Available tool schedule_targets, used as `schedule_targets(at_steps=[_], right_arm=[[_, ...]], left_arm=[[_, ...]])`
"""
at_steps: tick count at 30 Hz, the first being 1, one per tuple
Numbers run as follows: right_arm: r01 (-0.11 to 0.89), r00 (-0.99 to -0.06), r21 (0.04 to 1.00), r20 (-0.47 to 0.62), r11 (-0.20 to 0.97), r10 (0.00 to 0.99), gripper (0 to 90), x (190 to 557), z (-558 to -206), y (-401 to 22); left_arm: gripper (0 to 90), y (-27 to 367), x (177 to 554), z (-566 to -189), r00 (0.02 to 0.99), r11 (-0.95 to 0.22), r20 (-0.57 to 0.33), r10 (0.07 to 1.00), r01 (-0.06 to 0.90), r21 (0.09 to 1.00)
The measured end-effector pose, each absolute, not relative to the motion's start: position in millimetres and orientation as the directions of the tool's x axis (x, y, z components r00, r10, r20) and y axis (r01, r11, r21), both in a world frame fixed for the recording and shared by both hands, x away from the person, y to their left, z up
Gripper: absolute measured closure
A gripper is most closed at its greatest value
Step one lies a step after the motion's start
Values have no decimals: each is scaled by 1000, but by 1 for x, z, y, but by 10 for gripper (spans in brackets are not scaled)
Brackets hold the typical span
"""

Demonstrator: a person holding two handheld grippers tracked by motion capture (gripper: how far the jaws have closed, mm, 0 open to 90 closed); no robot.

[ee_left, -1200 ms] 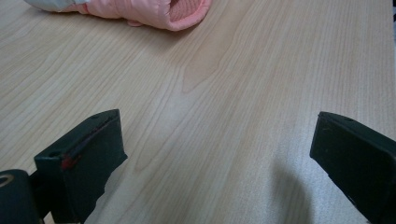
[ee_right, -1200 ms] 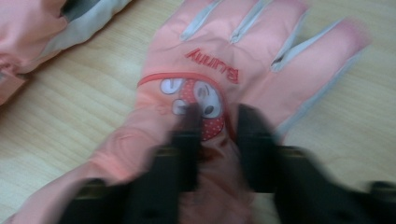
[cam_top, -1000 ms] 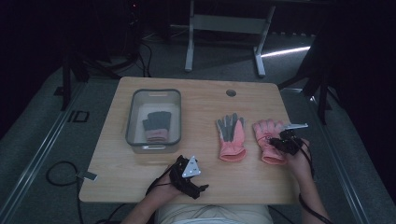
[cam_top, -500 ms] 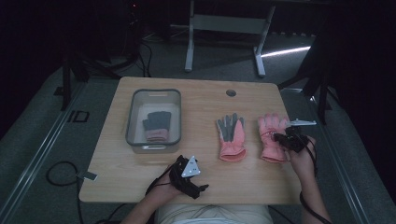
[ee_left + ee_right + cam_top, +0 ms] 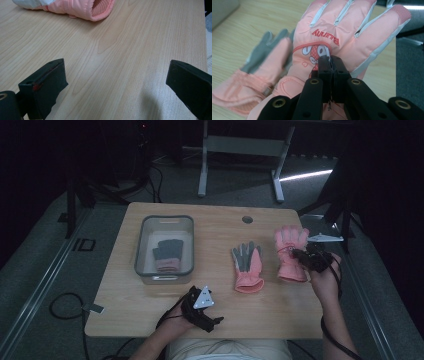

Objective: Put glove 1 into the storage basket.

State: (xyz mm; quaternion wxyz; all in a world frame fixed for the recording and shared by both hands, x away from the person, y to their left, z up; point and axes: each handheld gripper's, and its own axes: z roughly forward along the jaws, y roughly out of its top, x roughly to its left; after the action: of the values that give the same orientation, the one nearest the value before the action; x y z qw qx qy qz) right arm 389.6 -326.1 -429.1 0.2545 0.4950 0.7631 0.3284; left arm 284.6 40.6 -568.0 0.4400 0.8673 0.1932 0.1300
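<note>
A pink ski glove [image 5: 290, 251] with a cartoon print hangs tilted off the table at the right; my right gripper [image 5: 299, 255] is shut on the fabric of its back. In the right gripper view the jaws [image 5: 331, 65] pinch a fold just below the print on that glove [image 5: 347, 27]. Its mate [image 5: 247, 267] lies palm up, grey side showing, on the table just left of it [image 5: 267, 62]. My left gripper [image 5: 212, 322] rests near the front edge, open with nothing between its jaws [image 5: 117, 85]; the mate's cuff [image 5: 82, 7] lies far ahead of it.
A clear grey bin [image 5: 141, 245] stands at the table's left with a dark grey and pink glove [image 5: 167, 256] inside. A round cable hole [image 5: 247, 219] sits near the back edge. Bare wooden tabletop [image 5: 210, 235] lies between the bin and the gloves.
My right gripper has risen with the pink glove, lifting its cuff end off the table. The left gripper has stayed where it was.
</note>
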Motion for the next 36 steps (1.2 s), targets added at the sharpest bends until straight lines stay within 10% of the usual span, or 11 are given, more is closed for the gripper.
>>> schedule_targets(at_steps=[36], right_arm=[[601,-460,723,-37,342,887,878,388,-443,-210]], left_arm=[[25,42,284,-569,893,-541,55,446,221,812]])
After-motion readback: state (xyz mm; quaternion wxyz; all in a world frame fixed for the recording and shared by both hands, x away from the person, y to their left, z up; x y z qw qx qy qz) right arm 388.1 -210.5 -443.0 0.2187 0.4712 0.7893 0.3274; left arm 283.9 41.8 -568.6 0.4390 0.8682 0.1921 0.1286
